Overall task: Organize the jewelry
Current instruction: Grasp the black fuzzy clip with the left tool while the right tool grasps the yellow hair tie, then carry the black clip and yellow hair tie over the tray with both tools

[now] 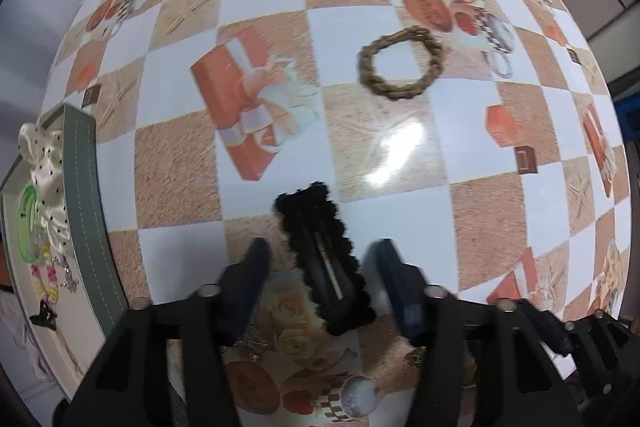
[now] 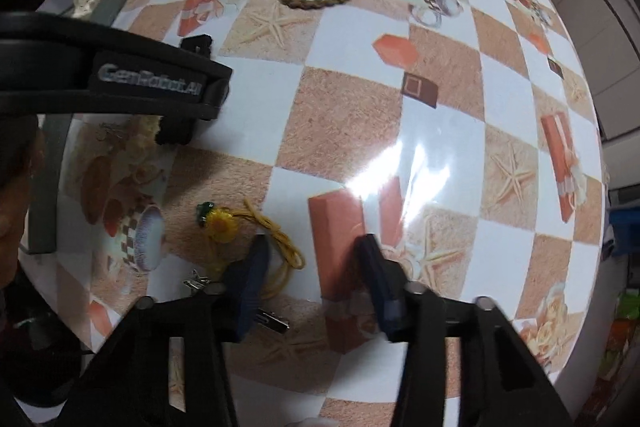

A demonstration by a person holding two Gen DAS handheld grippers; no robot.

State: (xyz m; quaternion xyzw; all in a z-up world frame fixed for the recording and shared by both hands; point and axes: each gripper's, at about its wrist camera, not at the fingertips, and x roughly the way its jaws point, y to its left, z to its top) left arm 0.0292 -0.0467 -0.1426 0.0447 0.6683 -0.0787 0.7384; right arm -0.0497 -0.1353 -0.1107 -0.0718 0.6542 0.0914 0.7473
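Left tongs (image 1: 320, 267) point down, straddling black hair clip (image 1: 324, 259).

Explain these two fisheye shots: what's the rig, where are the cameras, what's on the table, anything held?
No robot arm: a person carries a two-finger gripper in each hand, with a camera on each looking along its fingers. In the left view, the left gripper straddles a black fuzzy hair clip; the pads seem not to press it yet. In the right view, the right gripper is over a yellow flower hair tie, nothing held. A braided ring lies on the patterned tablecloth; a grey tray holds sorted pieces.
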